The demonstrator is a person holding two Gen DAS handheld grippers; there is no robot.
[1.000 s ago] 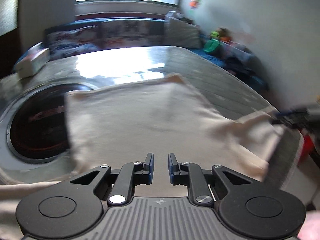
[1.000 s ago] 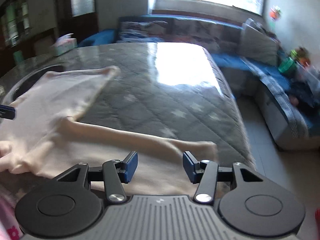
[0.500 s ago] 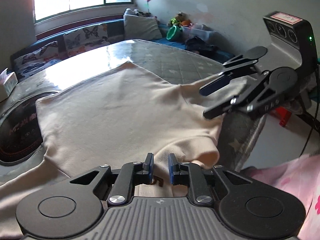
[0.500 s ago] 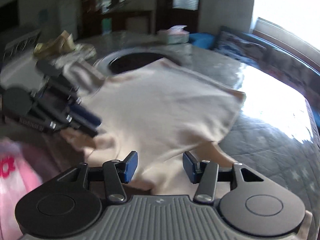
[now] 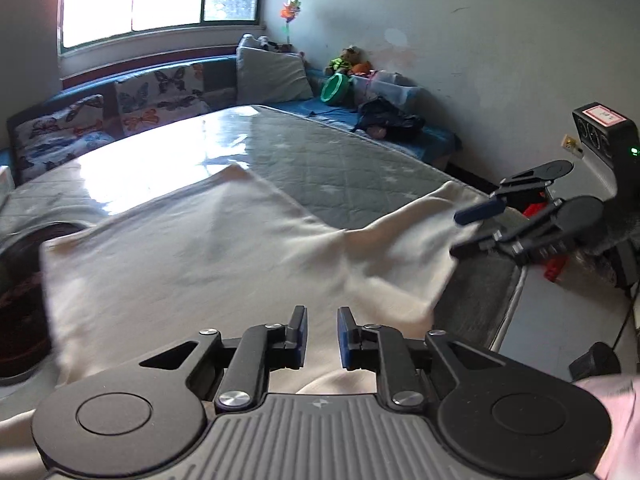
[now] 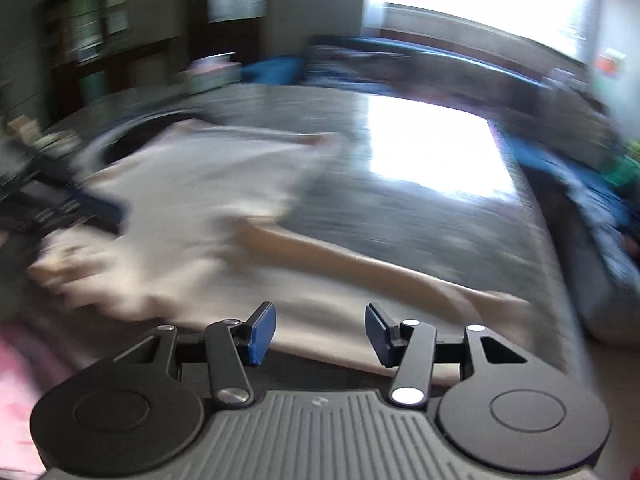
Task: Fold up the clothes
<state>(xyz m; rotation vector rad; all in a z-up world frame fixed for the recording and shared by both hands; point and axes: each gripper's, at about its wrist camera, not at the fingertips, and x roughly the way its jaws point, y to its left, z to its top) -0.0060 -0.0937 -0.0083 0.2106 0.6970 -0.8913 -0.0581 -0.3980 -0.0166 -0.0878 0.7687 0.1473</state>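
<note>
A grey quilted mattress (image 5: 320, 168) fills the room's middle, under a bright window, with a cushioned bench along the far wall.

My left gripper (image 5: 322, 332) has its jaws nearly together, a narrow gap between the pads and nothing pinched there that I can see; cream cloth shows through the gap but lies below it. My right gripper (image 6: 320, 330) stands about half open and empty, its pads over the near hem; its own view is badly smeared. In the left view it hangs off the mattress's right edge, just beside the sleeve (image 5: 436, 216).

The shirt (image 5: 192, 248) lies spread flat on the mattress, body toward the window, one sleeve stretched out to the right. I judge it is laid out so the sleeve can be folded in first; the right jaws look set wide for that reason. To the left a dark round basin (image 5: 20, 280) sits partly under the cloth.
</note>
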